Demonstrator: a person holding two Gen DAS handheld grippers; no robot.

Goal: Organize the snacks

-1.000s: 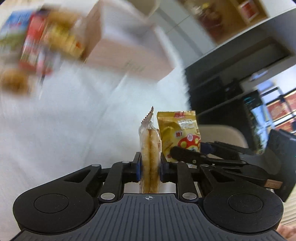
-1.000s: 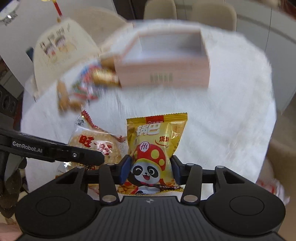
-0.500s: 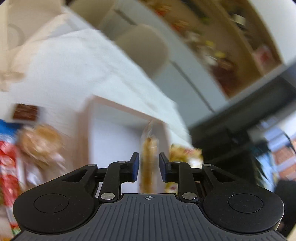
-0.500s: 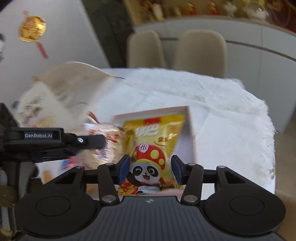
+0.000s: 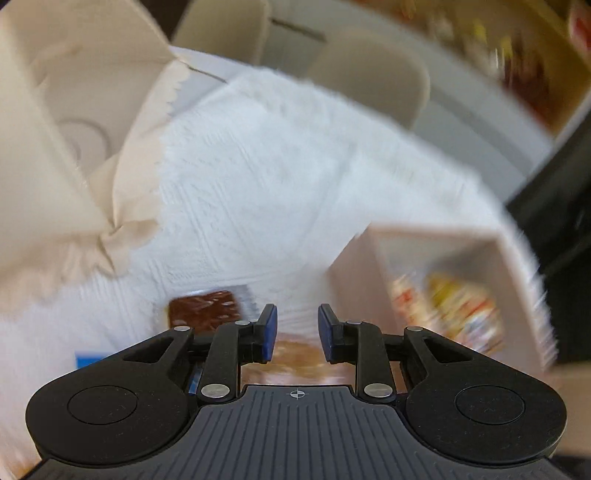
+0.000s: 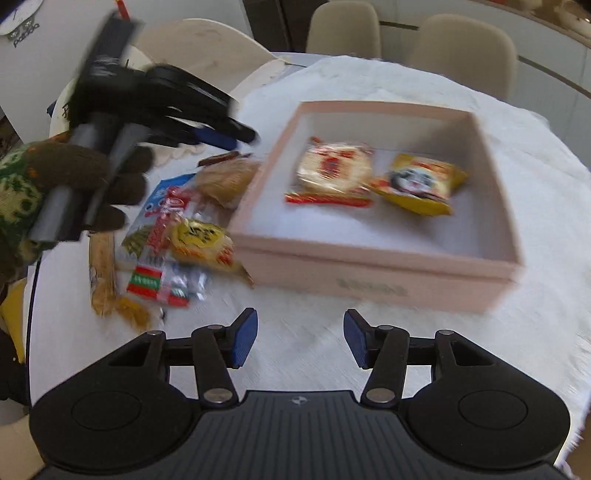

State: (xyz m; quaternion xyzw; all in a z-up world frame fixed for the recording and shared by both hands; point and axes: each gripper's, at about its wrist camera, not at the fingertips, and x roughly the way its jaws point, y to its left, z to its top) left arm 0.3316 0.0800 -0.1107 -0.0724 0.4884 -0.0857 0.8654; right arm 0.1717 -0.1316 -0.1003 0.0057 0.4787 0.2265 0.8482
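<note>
A pink open box (image 6: pixel 369 254) sits on the white tablecloth (image 6: pixel 546 192). Inside it lie a red-and-white rice cracker pack (image 6: pixel 332 173) and a yellow panda snack pack (image 6: pixel 417 182). My right gripper (image 6: pixel 300 338) hovers in front of the box, its jaws opening with nothing between them. Left of the box lies a pile of loose snacks (image 6: pixel 177 236). A gloved hand (image 6: pixel 74 177) holds my left gripper (image 6: pixel 236 136) over that pile. In the left wrist view my left gripper (image 5: pixel 293 328) is open and empty above a brown pack (image 5: pixel 203 310), with the box (image 5: pixel 351 280) to its right.
A beige paper bag or lid (image 5: pixel 55 147) lies at the table's far left. Two beige chairs (image 6: pixel 343 29) (image 6: pixel 461 51) stand behind the round table. The tablecloth's fringed edge (image 6: pixel 576 350) runs close on the right.
Both grippers let go of their packs, which now lie in the box. The left gripper swung left over the loose pile. The right gripper drew back toward the table's near side.
</note>
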